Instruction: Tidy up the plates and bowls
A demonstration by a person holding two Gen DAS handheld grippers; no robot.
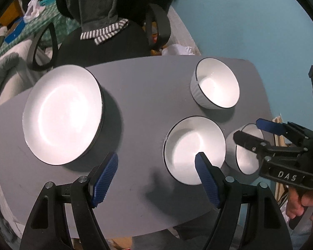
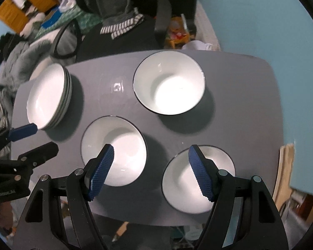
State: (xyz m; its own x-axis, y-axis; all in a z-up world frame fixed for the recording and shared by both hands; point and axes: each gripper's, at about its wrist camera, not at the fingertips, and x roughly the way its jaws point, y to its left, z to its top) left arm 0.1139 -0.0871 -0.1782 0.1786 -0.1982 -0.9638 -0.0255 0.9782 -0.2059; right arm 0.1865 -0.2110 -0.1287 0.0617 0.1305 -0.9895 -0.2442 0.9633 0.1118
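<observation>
A stack of white, dark-rimmed plates (image 1: 62, 114) sits at the table's left; it also shows in the right wrist view (image 2: 49, 95). Three white bowls stand on the right half: a far bowl (image 1: 216, 83) (image 2: 169, 83), a middle bowl (image 1: 195, 149) (image 2: 113, 151) and a near-right bowl (image 1: 247, 150) (image 2: 198, 179). My left gripper (image 1: 156, 158) is open and empty above the table, between the plates and the middle bowl. My right gripper (image 2: 151, 151) is open and empty above the gap between the middle and near-right bowls; it also shows in the left wrist view (image 1: 247, 131).
The grey table (image 1: 139, 95) has rounded edges. A black office chair (image 1: 106, 41) with a striped cloth stands behind it. A blue wall (image 1: 240, 20) is at the right. Cluttered furniture lies at the far left.
</observation>
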